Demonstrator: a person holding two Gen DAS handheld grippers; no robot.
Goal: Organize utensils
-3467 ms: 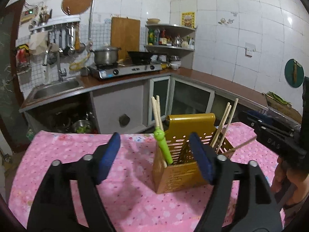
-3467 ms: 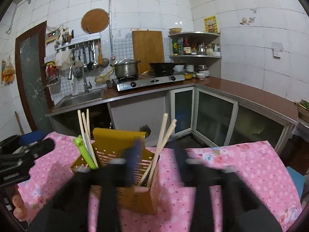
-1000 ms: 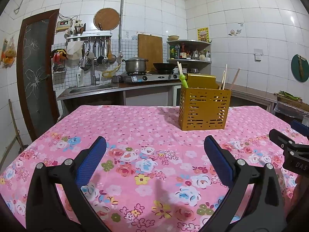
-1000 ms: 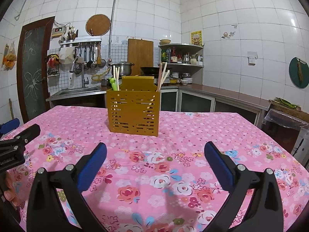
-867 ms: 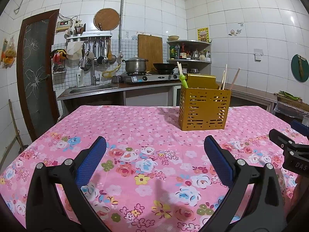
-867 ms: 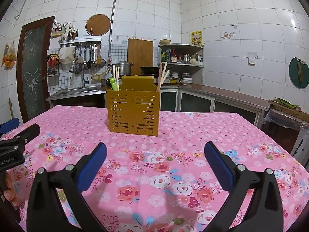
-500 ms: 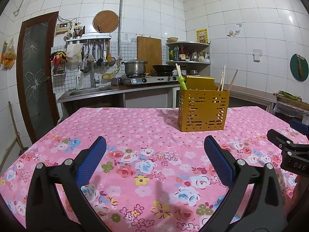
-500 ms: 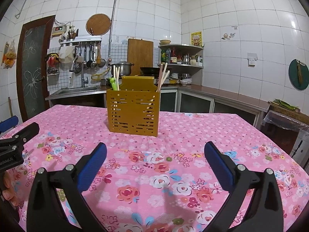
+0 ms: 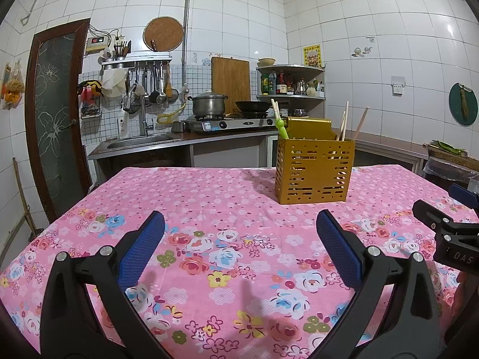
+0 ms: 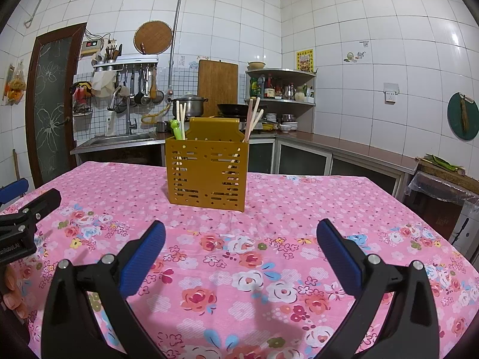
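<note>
A yellow slotted utensil holder (image 9: pixel 312 172) (image 10: pixel 207 173) stands upright on the pink floral tablecloth (image 9: pixel 215 203) (image 10: pixel 284 209), toward the far side. Wooden chopsticks (image 9: pixel 344 122) (image 10: pixel 253 118) lean in its right part. More chopsticks and a green-handled utensil (image 9: pixel 282 127) (image 10: pixel 176 128) stick out on its left. My left gripper (image 9: pixel 239 245) hangs open low over the near cloth, well short of the holder. My right gripper (image 10: pixel 241 248) is open too, nothing between its blue pads. Each gripper shows at the other view's edge.
Behind the table runs a kitchen counter with a sink (image 9: pixel 140 142), a gas stove with a pot (image 9: pixel 208 105) and a wok, and a corner shelf of bottles (image 10: pixel 278 85). A dark door (image 9: pixel 54 113) is at the left. A person's fingers (image 10: pixel 10 287) hold the left gripper.
Since 3.5 s ago both grippers have pulled back from right above the holder to low over the near table. In the last second they barely moved.
</note>
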